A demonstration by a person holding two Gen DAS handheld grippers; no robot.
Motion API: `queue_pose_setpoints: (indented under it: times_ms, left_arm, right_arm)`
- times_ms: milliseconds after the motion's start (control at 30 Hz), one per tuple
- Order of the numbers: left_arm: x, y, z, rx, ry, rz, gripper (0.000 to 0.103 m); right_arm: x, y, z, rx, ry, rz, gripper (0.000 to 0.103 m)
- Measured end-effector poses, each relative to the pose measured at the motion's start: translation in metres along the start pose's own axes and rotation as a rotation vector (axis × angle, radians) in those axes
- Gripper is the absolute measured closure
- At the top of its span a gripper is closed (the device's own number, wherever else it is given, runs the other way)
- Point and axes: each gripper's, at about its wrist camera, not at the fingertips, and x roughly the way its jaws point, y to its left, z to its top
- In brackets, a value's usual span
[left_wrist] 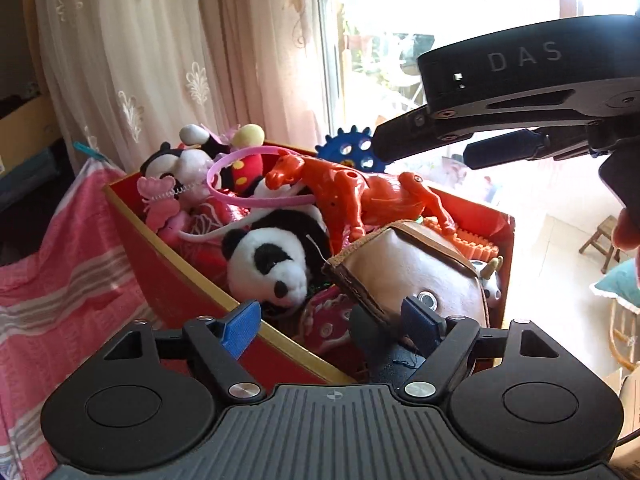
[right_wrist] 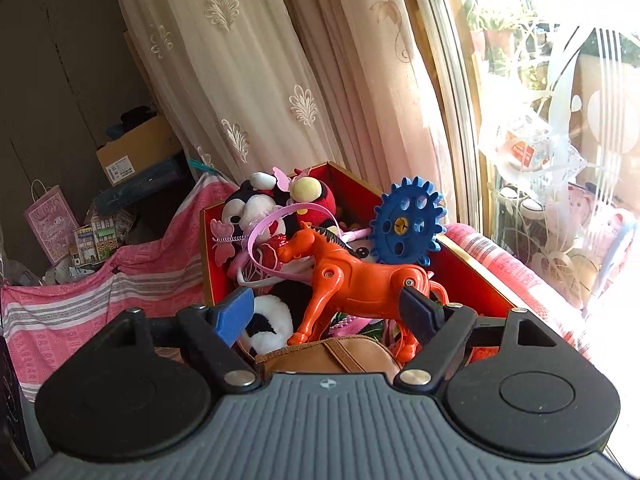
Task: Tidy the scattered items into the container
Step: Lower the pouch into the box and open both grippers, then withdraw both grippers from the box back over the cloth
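A red box (left_wrist: 180,264) (right_wrist: 206,248) stands on a pink striped cloth, heaped with toys. On top lie an orange plastic horse (left_wrist: 360,192) (right_wrist: 356,280), a panda plush (left_wrist: 272,264) (right_wrist: 268,320), a blue gear wheel (left_wrist: 348,148) (right_wrist: 408,226), a pink hoop (left_wrist: 224,168) and a brown leather pouch (left_wrist: 400,268) (right_wrist: 332,356). My left gripper (left_wrist: 330,324) hovers open over the box's near edge, its right finger beside the pouch. My right gripper (right_wrist: 326,314) is open, with the horse standing free between its fingers. Its black housing (left_wrist: 520,68) shows above the box in the left wrist view.
The pink striped cloth (left_wrist: 60,280) (right_wrist: 80,308) covers the surface around the box. Cream curtains (right_wrist: 240,80) hang behind, and a glass door (right_wrist: 560,160) is on the right. A cardboard box (right_wrist: 136,152) and a paper bag (right_wrist: 50,220) sit at the back left. A wooden stool (left_wrist: 604,240) stands on the floor.
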Motion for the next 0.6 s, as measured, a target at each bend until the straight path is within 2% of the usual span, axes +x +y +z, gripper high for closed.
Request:
queue_pose_setpoints:
  times_ms: [67,267,433,600]
  left_arm:
    - [0.004,0.007,0.0,-0.041,0.019,-0.06,0.018]
    - [0.014,-0.02,-0.004,0.009,0.052,-0.143,0.021]
    - [0.01,-0.025,-0.001,-0.012,0.029,-0.191,0.022]
    - [0.015,-0.033,0.007,-0.008,0.022,-0.167,0.022]
  right_arm:
    - [0.0,-0.002,-0.002,0.005,0.007,-0.005,0.02]
    - [0.004,-0.007,-0.008,0.017,0.027,-0.013,0.02]
    - [0.002,-0.01,-0.007,0.012,0.018,-0.015,0.02]
    - [0.0,-0.012,-0.006,0.011,0.012,-0.007,0.019]
